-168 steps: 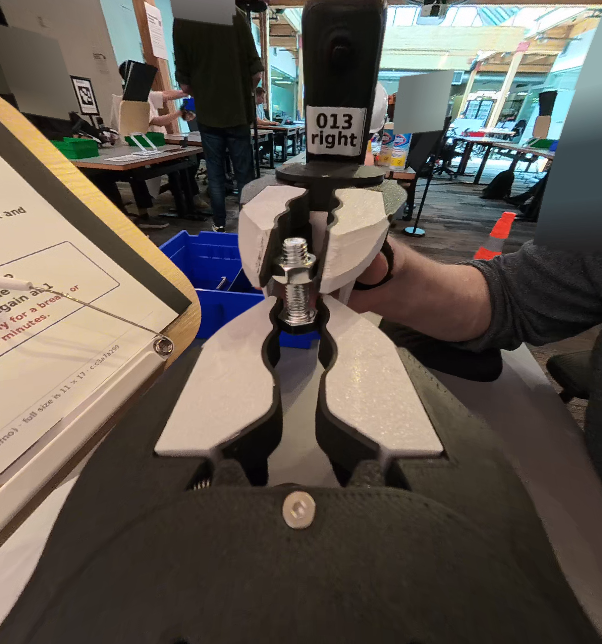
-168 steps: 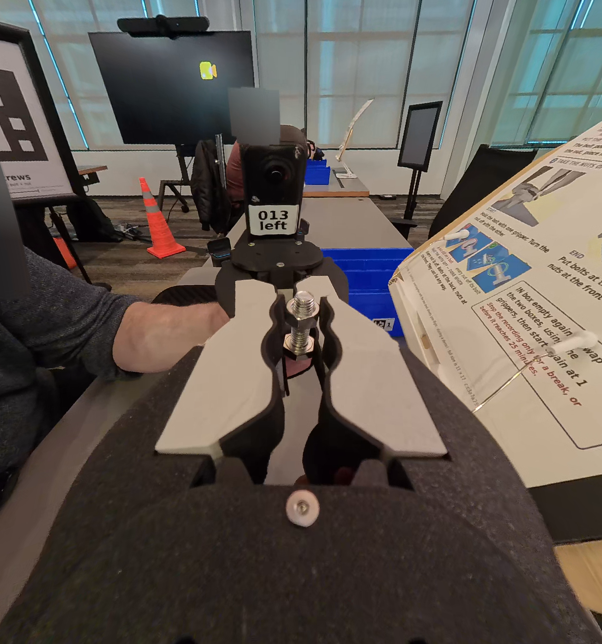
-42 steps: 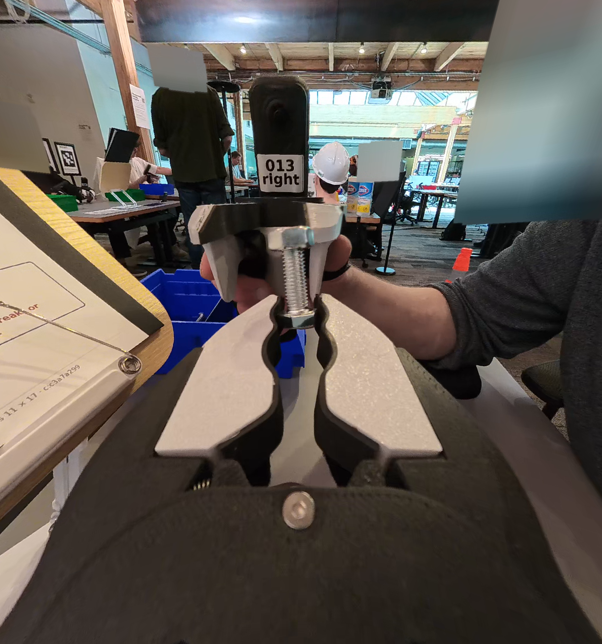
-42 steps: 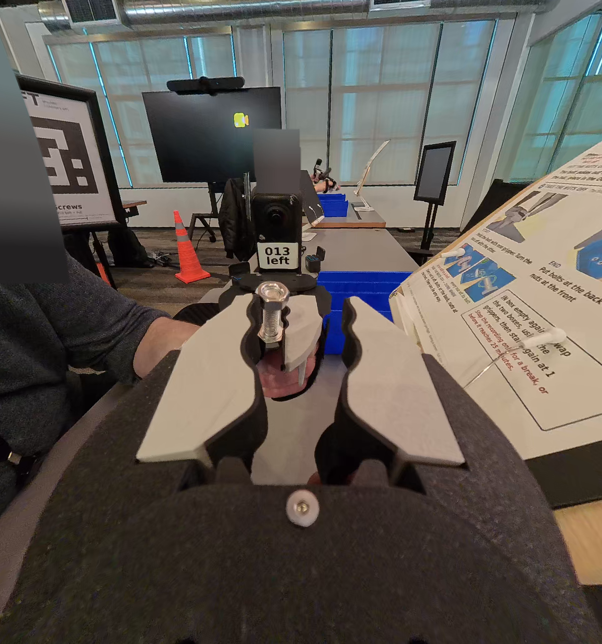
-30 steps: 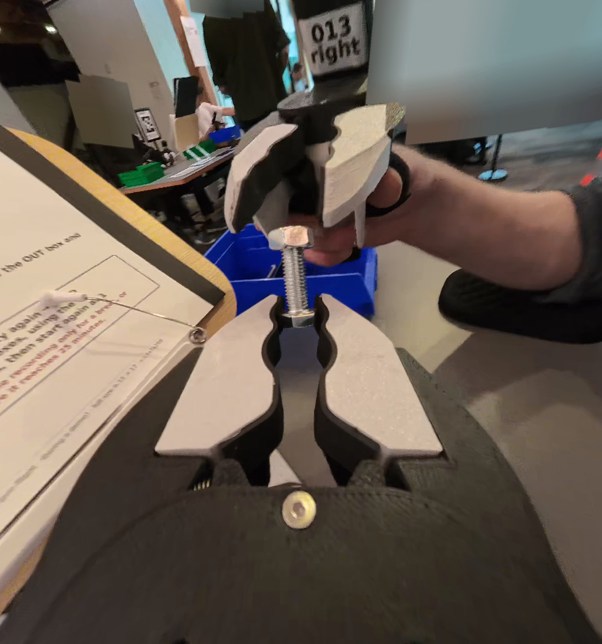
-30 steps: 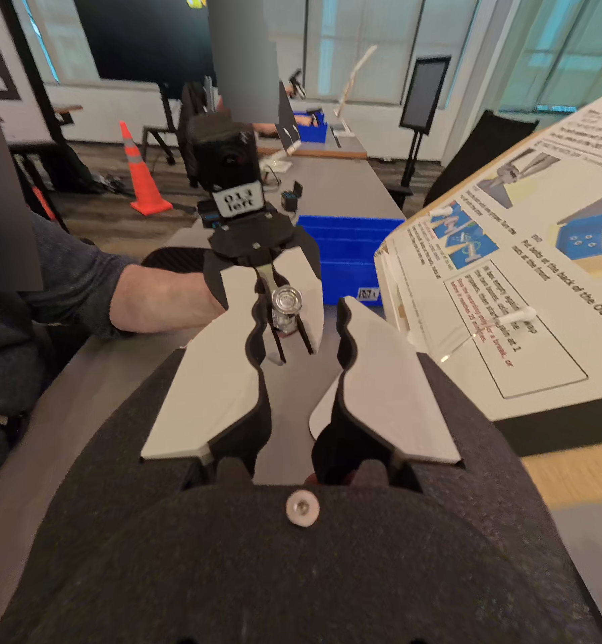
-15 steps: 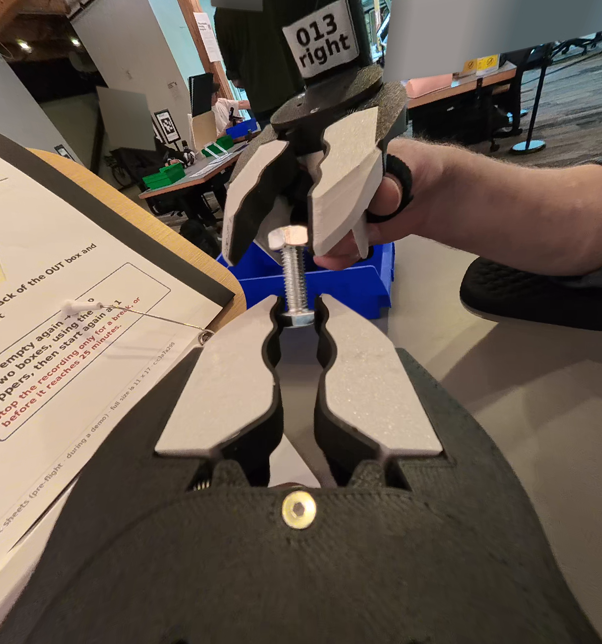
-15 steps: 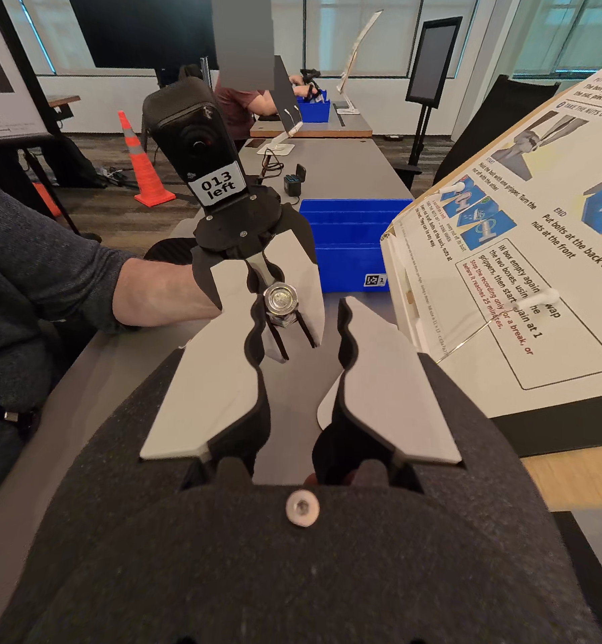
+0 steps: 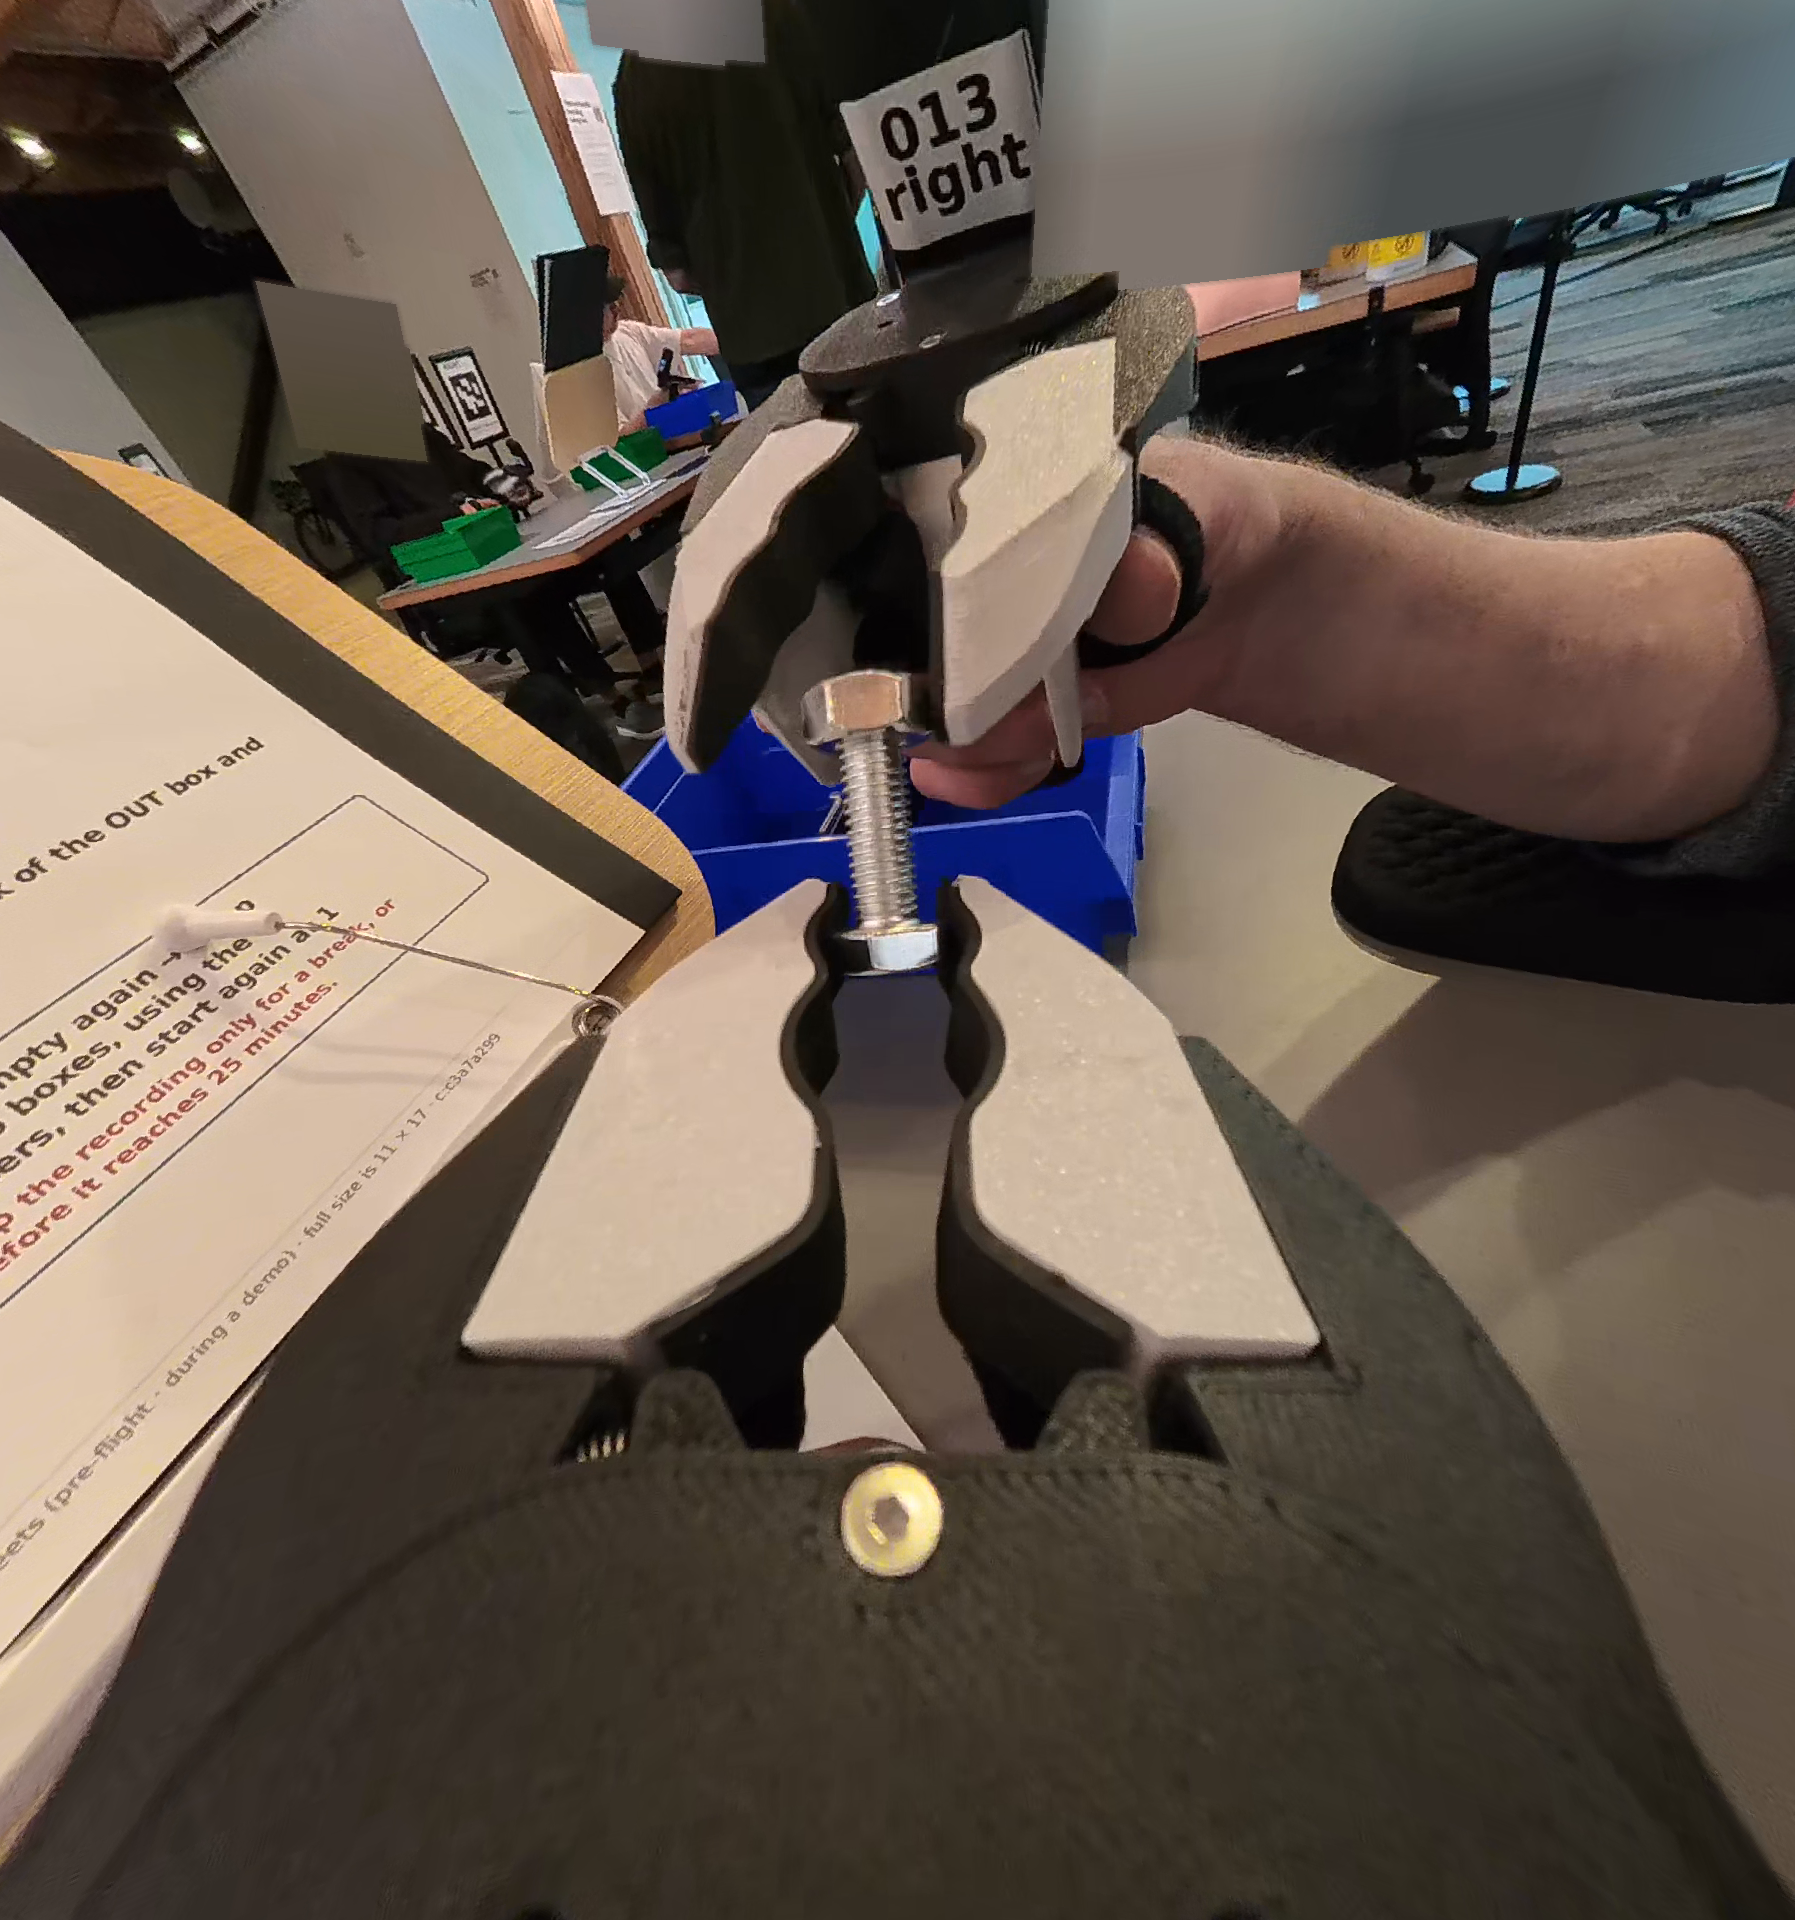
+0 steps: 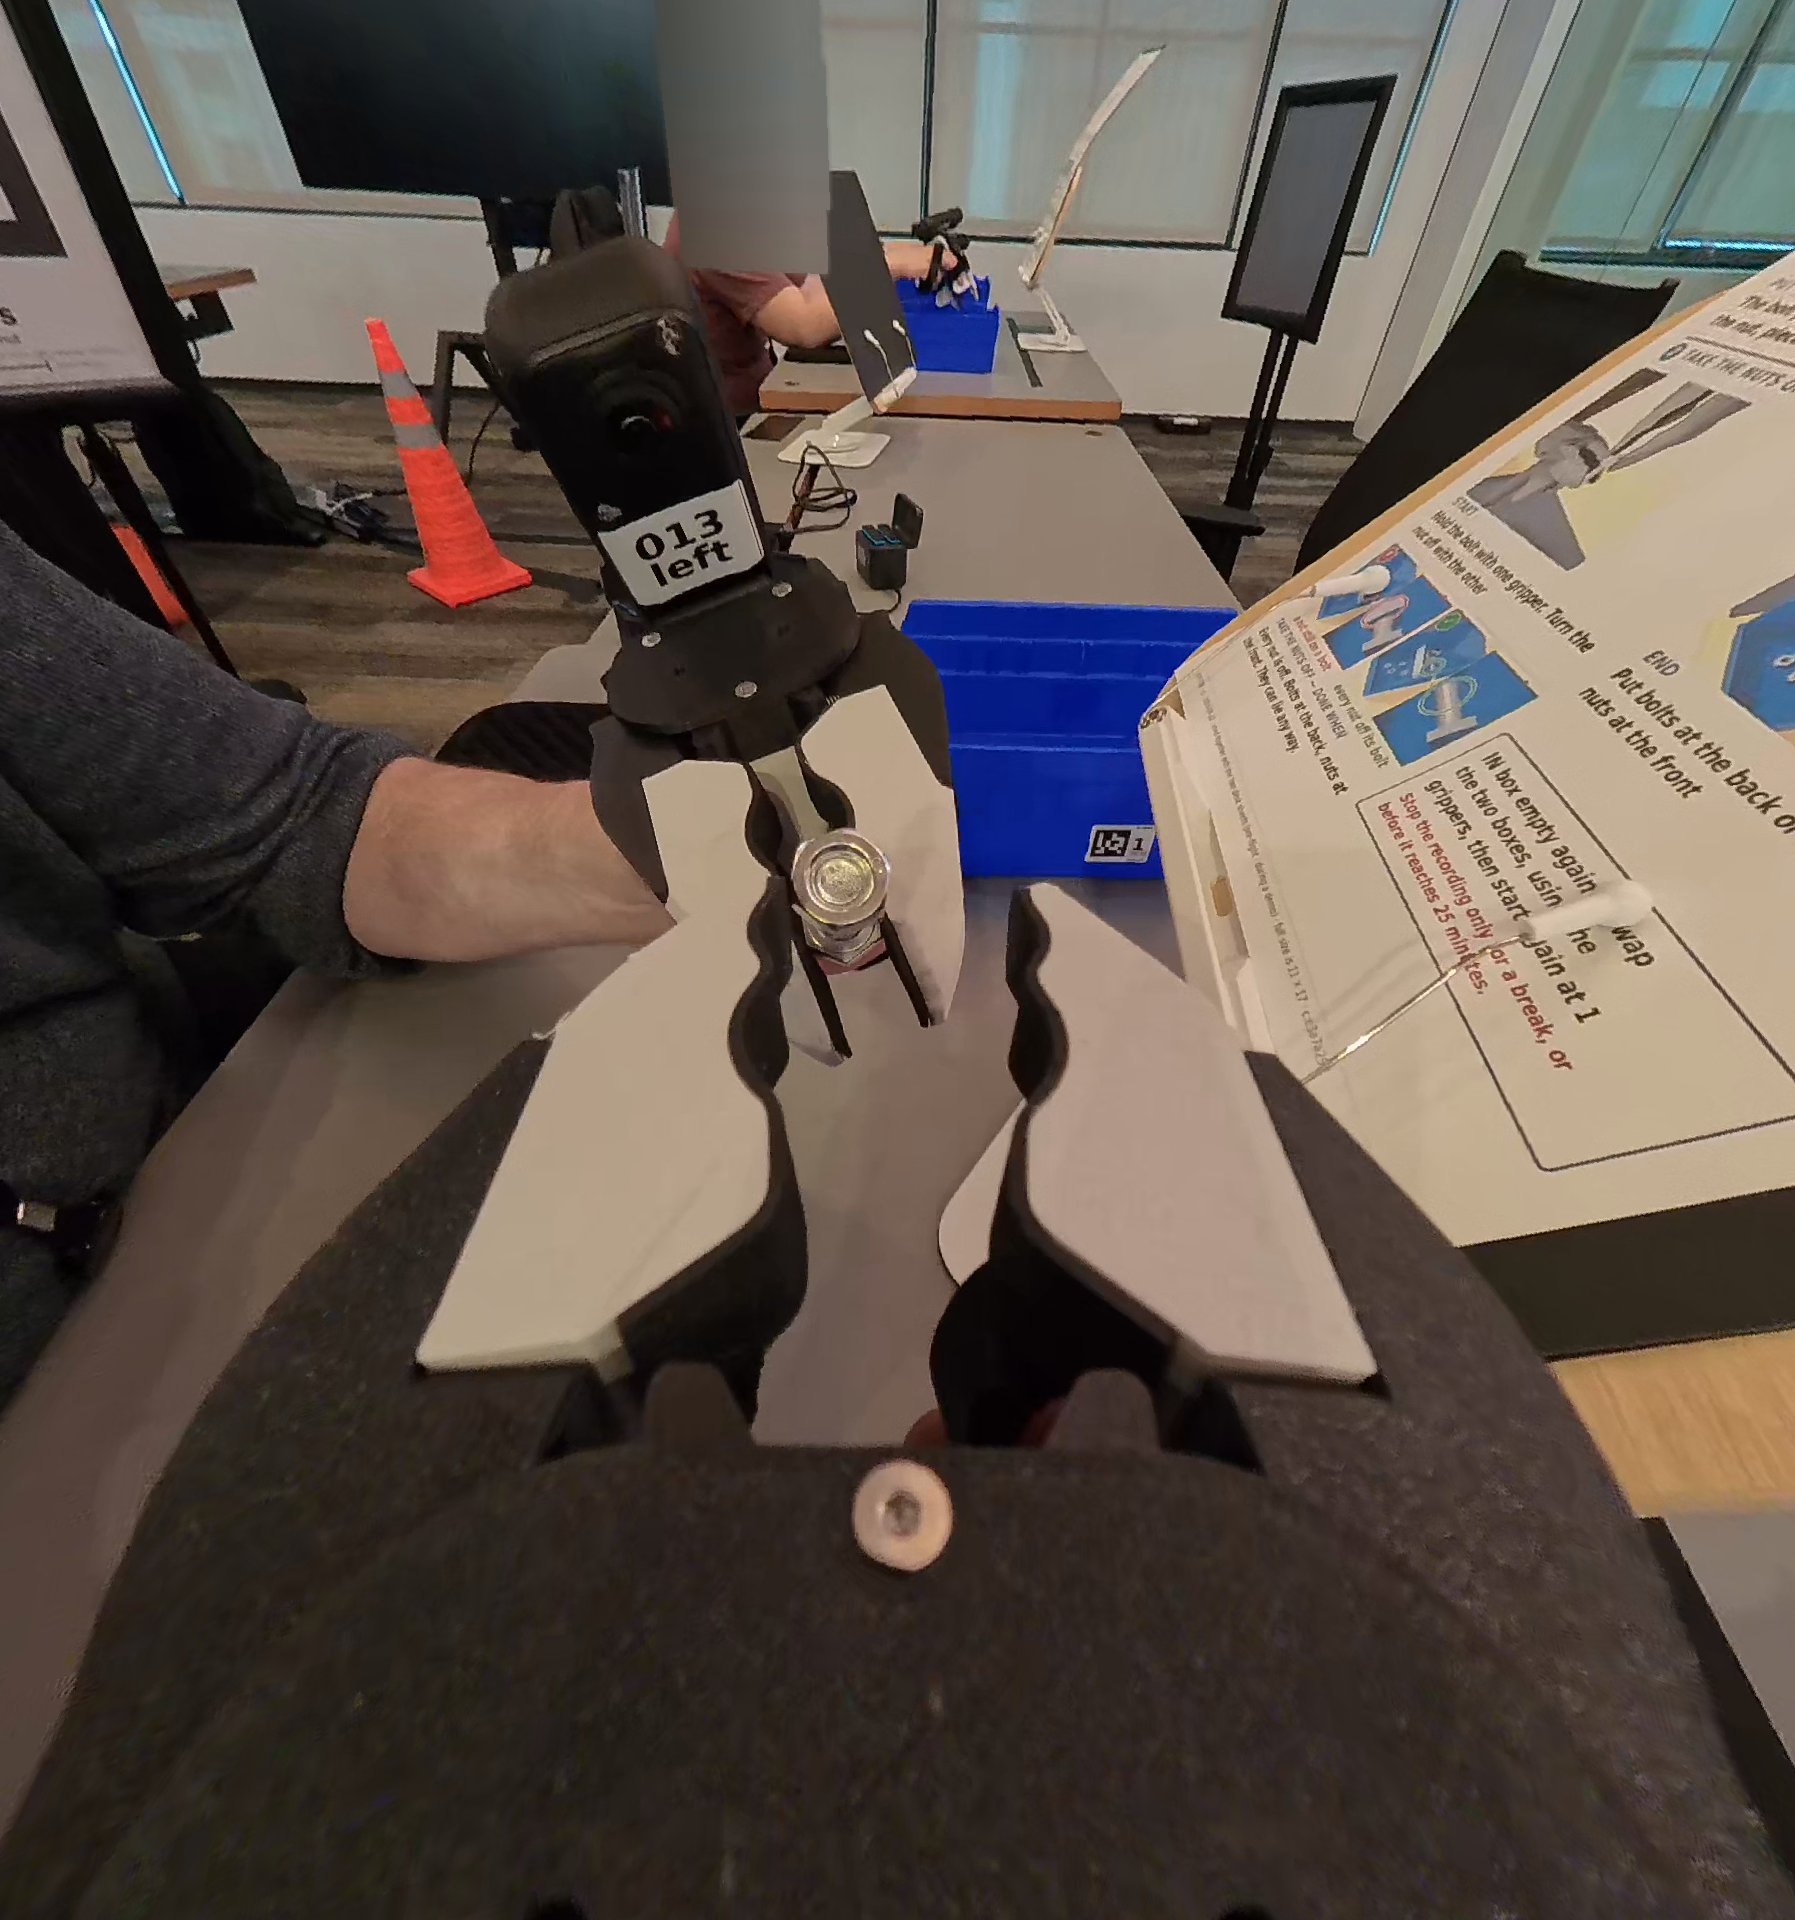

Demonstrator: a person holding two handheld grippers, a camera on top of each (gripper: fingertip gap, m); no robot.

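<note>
left gripper [image 9: 885, 914]: clamped on the nut [image 9: 888, 948] at the bolt [image 9: 877, 821] foot | right gripper [image 10: 888, 935]: since a second ago jaws apart around the bolt head (no squeeze) | change: bolt now tipped toward right camera, over blue bin [image 9: 1018, 862]

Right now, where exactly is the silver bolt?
In the left wrist view, the silver bolt stands upright at centre, its nut clamped in the left tongs, before the blue bin.
</note>
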